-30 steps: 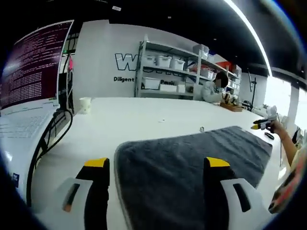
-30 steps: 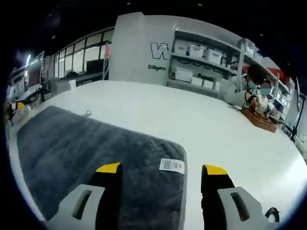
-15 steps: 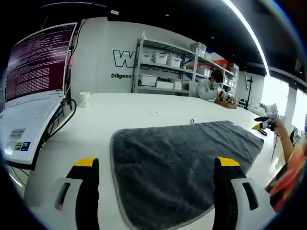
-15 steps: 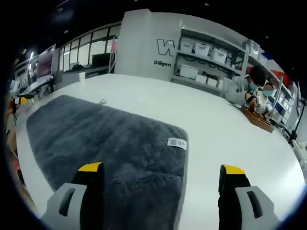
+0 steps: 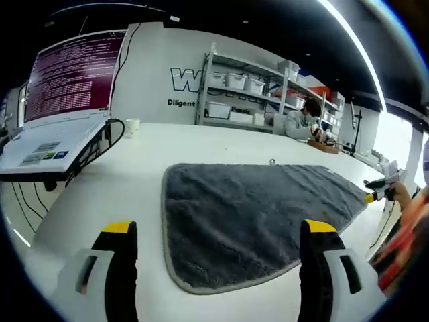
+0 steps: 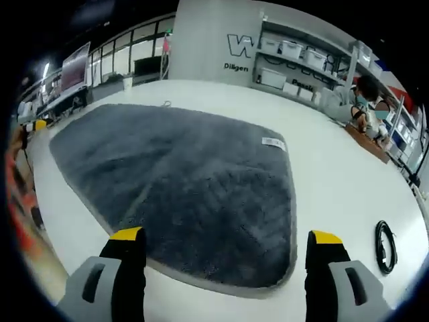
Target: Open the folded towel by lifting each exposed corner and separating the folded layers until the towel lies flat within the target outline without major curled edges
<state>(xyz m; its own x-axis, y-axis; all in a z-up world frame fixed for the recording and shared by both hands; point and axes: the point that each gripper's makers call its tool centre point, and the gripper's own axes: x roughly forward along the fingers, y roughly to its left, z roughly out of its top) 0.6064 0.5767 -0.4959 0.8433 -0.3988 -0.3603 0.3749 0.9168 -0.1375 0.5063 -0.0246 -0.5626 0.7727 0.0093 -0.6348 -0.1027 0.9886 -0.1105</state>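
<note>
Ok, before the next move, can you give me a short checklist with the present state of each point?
1. Towel spread on table: ok.
2. Near edge without big curls: ok.
3. Left gripper open, holding nothing: ok.
4. Right gripper open, holding nothing: ok.
5. Towel inside target outline: cannot tell, no outline is visible.
6. Black cable loop apart from towel: ok.

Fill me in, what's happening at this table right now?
A person holds a gripper in each hand over a grey towel spread on a white table. The left gripper and right gripper both hang open above the towel's near edge, gripping nothing. The towel looks flat, its white label showing near one corner. A laptop sits off to one side.
</note>
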